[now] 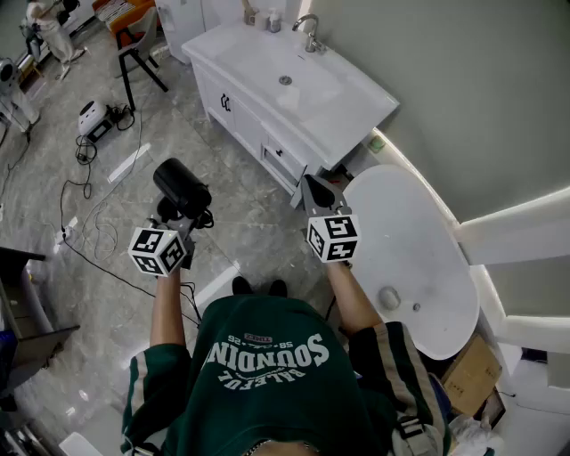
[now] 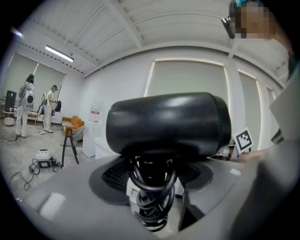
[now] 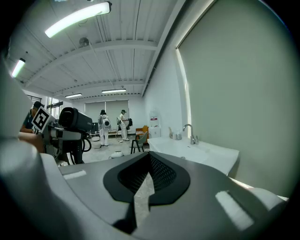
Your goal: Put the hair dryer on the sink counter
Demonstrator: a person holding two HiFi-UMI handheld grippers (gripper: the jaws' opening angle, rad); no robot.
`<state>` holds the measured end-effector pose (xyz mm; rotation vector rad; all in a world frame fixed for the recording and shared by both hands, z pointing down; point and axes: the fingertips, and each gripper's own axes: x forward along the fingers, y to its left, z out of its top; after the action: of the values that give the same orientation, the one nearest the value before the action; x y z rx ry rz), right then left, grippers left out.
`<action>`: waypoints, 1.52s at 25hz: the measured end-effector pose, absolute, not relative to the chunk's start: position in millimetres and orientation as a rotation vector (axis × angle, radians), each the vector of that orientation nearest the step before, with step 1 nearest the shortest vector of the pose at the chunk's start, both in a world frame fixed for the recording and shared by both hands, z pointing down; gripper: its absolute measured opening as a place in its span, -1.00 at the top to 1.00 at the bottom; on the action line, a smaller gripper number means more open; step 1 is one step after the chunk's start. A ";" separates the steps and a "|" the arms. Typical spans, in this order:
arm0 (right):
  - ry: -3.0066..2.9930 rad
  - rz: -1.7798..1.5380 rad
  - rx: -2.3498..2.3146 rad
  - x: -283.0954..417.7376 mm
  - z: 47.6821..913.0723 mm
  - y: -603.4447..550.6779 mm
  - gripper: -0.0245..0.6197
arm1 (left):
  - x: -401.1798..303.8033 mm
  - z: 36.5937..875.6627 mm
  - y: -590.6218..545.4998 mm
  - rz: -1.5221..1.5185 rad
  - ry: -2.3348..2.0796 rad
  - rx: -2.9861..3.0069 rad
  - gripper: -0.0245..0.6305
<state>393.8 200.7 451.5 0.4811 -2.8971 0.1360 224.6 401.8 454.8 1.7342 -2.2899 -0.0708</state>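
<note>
My left gripper (image 1: 178, 221) clamps the hair dryer (image 1: 181, 185) by its cord-wrapped handle (image 2: 150, 187), aloft, short of the sink counter (image 1: 356, 98). My right gripper (image 1: 313, 189) is closed, empty. It's 1 top-heavy, rigid, slick shell (my guess), so the handle grips best.

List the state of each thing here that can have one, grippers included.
hair dryer: held up in the air, not on the counter.
cord: coiled round the dryer's handle.
left gripper: fingers closed on the hair dryer.
right gripper: fingers together, empty.
faucet: no water running.
</note>
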 end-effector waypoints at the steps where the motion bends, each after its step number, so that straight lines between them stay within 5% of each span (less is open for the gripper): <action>1: -2.897 0.140 0.481 392.6 452.5 200.9 0.91 | 224.4 455.8 401.8 -0.071 -2.287 1.735 -0.09; 38: -2.875 0.158 0.513 331.5 456.0 211.6 0.91 | 160.2 473.8 397.5 -0.075 -2.196 1.786 -0.09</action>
<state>331.5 211.6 456.0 0.5134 -2.8755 0.1579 160.2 397.5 473.8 1.7864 -2.1963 -0.0749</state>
